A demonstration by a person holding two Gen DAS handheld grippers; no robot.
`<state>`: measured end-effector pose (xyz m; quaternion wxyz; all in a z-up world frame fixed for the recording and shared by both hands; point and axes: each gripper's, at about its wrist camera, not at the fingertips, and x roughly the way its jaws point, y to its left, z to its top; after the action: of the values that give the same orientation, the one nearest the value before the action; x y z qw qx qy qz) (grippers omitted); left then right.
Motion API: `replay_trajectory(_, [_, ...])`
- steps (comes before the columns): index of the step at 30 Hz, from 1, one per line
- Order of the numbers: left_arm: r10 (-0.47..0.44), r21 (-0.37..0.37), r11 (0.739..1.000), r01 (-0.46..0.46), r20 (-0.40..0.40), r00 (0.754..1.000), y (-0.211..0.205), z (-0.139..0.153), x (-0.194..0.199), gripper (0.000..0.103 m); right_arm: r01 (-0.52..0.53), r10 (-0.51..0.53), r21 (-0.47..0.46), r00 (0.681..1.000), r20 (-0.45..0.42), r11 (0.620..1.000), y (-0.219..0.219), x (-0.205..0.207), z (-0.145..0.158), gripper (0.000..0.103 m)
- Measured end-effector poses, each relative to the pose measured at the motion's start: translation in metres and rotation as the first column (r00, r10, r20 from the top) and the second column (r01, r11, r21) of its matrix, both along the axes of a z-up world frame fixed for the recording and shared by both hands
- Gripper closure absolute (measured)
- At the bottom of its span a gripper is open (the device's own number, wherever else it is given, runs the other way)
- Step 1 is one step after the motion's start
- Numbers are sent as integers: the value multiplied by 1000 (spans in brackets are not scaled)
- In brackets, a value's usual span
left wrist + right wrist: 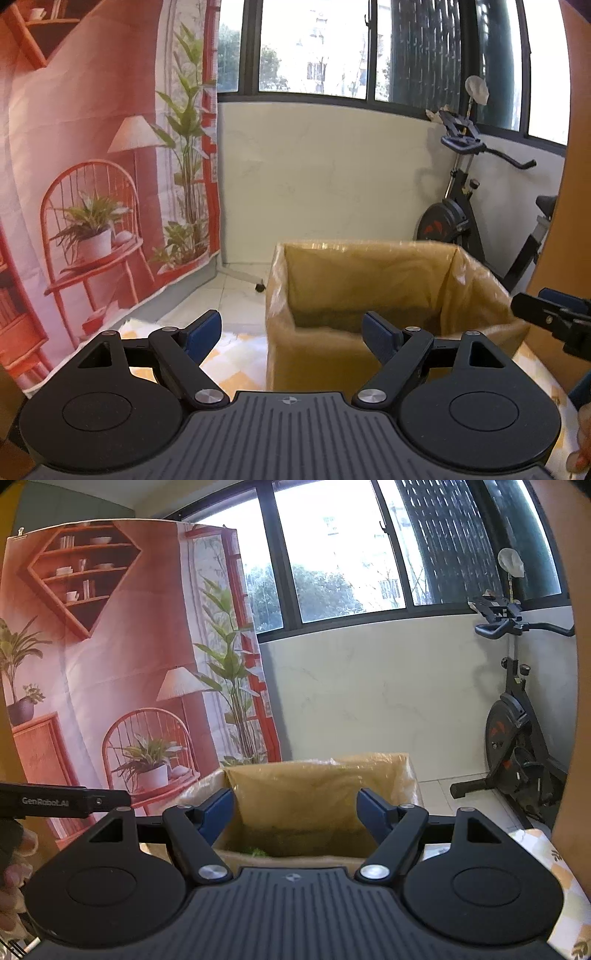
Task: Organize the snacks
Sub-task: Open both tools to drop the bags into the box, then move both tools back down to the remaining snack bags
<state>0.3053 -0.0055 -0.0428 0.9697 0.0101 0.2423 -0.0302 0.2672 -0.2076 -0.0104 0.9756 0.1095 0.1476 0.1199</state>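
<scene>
Both grippers are hovering over the table with nothing between their fingers. The left gripper is holding its blue-padded fingers spread wide, and the cardboard box is sitting just ahead of them, lying mostly beyond the right-hand finger, its top flaps standing open. The right gripper is likewise showing its fingers wide apart, and here the box is filling the gap straight ahead between them. Down inside the box, just past the near wall and closer to the left-hand finger, a bit of green packaging is peeking out; what snack it is, I cannot tell. A checked yellow-and-white tablecloth is showing off beyond the right-hand finger. Far ahead, an exercise bike is standing against the white wall, and a printed red backdrop is hanging off to the left.
</scene>
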Motion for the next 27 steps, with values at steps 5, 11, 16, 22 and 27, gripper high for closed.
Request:
replay_trajectory(5, [-14,-22,1000,14,-44,999,6,-24,-22,18,-1,1,-14,1000,-31,1000,-5,-20,-18,26])
replay_trajectory(11, [-24,-54,998,18,-115,993,11,-56,-35,18,-4,2,-18,995,-97,1000,-13,-35,-45,26])
replay_trajectory(16, [-12,-101,995,-4,-155,988,20,-73,-40,18,-9,4,-42,991,-132,999,-17,-42,-63,27])
replay_trajectory(22, [-29,-102,995,8,-201,979,17,-97,-54,18,-26,19,-40,986,-165,999,-22,-52,-80,27])
replay_trajectory(27, [-51,-79,996,32,-249,967,13,-116,-63,18,-27,21,-26,978,-209,999,-26,-59,-93,27])
